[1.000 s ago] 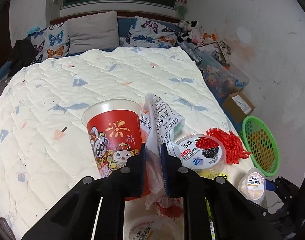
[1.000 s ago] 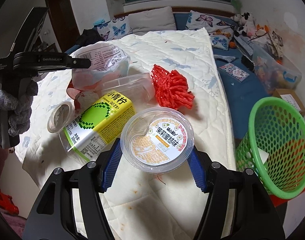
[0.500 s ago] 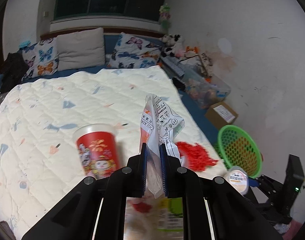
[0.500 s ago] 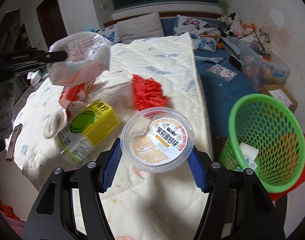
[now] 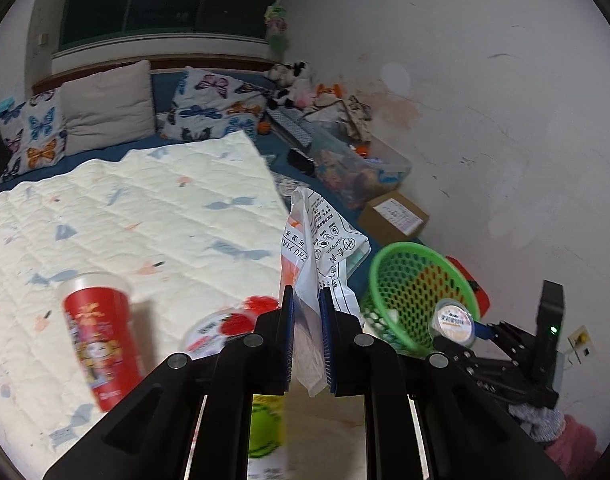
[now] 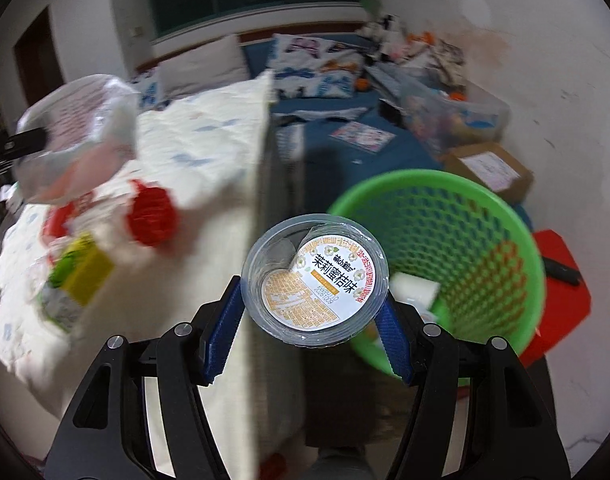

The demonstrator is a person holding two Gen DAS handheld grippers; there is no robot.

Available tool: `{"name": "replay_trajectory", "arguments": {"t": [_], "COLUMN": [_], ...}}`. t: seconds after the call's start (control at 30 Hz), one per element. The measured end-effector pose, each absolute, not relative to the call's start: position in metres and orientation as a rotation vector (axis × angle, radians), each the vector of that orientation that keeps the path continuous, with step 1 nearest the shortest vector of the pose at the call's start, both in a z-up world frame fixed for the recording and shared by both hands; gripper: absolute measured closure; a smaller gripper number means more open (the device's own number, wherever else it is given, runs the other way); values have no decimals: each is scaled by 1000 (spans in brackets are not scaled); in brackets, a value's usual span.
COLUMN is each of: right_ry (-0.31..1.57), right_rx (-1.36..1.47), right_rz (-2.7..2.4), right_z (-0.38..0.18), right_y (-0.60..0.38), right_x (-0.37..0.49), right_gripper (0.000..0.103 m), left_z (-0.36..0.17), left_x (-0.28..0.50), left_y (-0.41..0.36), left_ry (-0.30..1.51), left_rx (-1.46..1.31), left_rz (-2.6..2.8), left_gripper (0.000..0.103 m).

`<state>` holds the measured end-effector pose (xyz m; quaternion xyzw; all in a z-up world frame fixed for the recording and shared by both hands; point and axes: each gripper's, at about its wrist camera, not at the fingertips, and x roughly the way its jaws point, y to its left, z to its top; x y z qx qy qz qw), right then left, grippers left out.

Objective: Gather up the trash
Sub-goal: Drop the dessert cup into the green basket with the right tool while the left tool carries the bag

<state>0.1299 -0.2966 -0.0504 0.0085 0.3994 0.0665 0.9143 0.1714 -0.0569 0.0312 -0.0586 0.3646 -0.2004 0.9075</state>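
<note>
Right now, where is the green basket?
The green basket sits on the floor off the bed's right edge, just ahead and right of the jelly cup gripped in the right claw, beside a cardboard box.

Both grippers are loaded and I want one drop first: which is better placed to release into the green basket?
Right. The right gripper holds the clear plastic cup against the green basket rim, while the left gripper, clamping the white wrapper, sits further back over the bed's edge.

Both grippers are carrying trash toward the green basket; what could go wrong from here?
The right gripper holds the round cup only by its rim, short of the basket; released now, it may land outside. The wrapper in the left gripper hangs loose and could snag the basket's edge.
</note>
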Motion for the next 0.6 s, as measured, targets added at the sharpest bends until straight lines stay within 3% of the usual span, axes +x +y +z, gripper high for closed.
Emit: {"name": "replay_trajectory", "arguments": {"t": [0.6], "right_ry": [884], "right_rx": [57], "right_rz": [-31], "right_z": [-79], "right_y": [-371], "right_x": [153], "right_gripper": [35], "left_z": [35], "left_x": [180], "left_y": [-140], "left_ry": [757], "left_rx": [-46], "left_rz": [-551], "left_gripper": [90]}}
